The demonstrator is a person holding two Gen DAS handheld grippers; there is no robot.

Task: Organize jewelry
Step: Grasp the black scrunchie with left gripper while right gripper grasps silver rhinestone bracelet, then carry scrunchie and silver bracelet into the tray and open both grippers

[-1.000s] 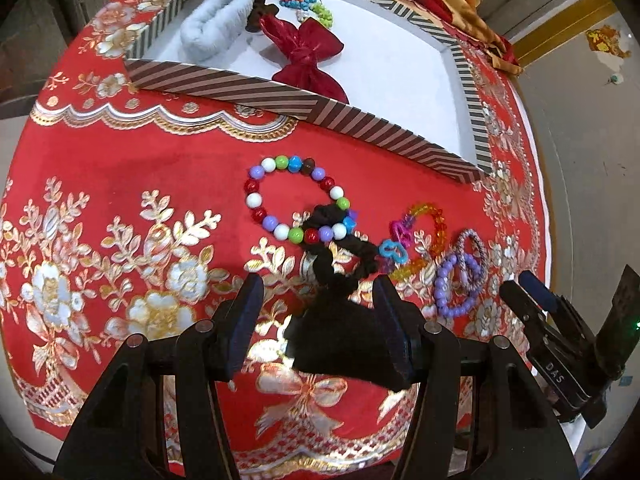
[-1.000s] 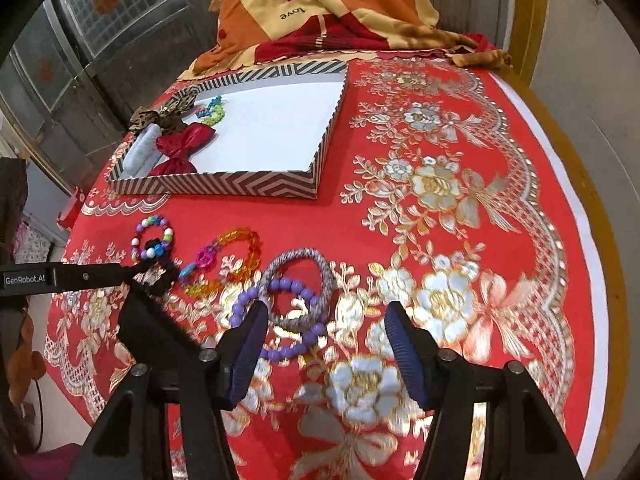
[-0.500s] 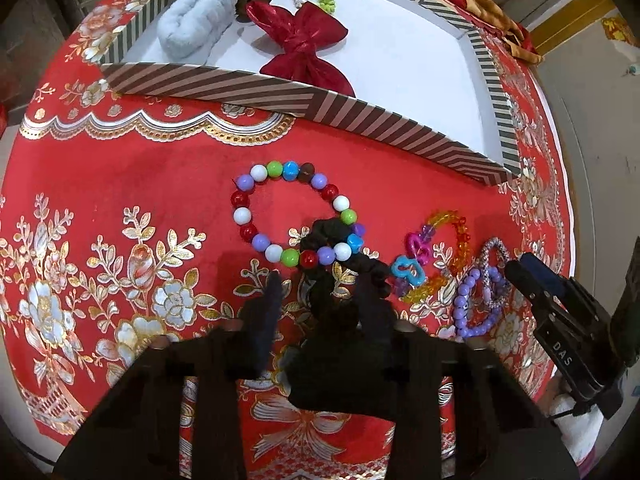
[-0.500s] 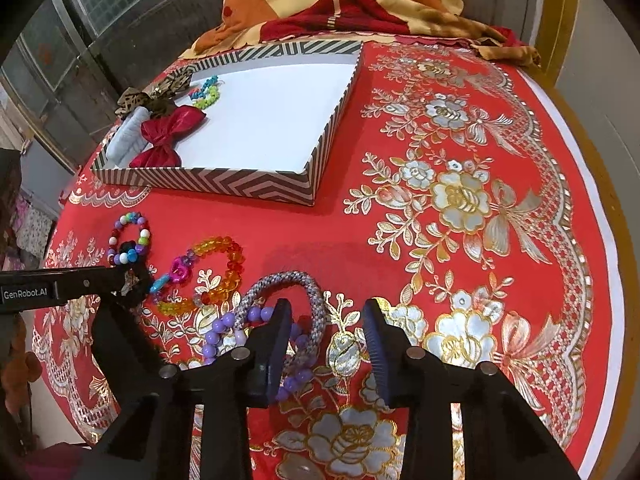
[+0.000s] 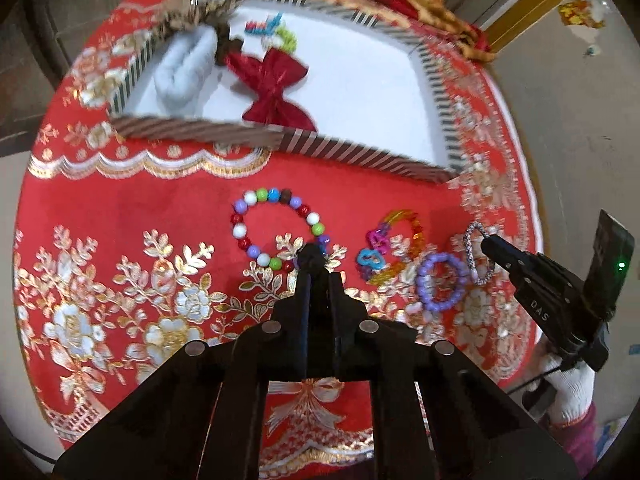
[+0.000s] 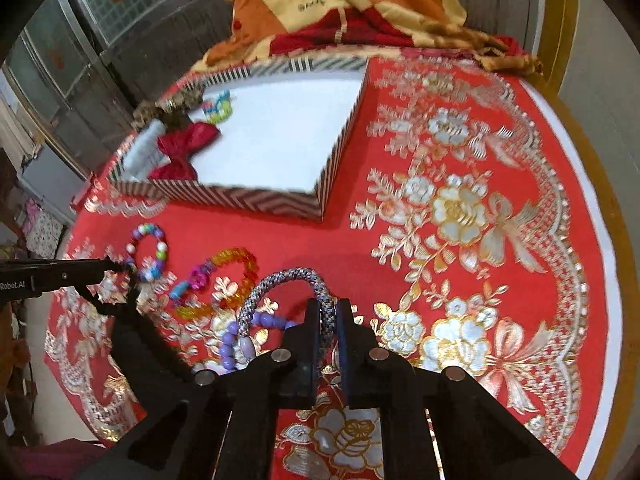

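My left gripper is shut on a black hair tie, beside the multicoloured bead bracelet on the red cloth. My right gripper is shut on the grey-blue braided bracelet and holds it upright; it also shows in the left wrist view. A purple bead bracelet and an orange bracelet with pink and blue links lie between the grippers. The striped tray behind holds a red bow, a white scrunchie and small bead pieces.
The round table has a red and gold flowered cloth. An orange and red blanket lies past the tray. The table edge curves along the right. A gloved hand holds the right gripper.
Both grippers have shut: the left on the black hair tie, the right on the braided bracelet, which now stands lifted off the purple one. The left gripper has moved forward.
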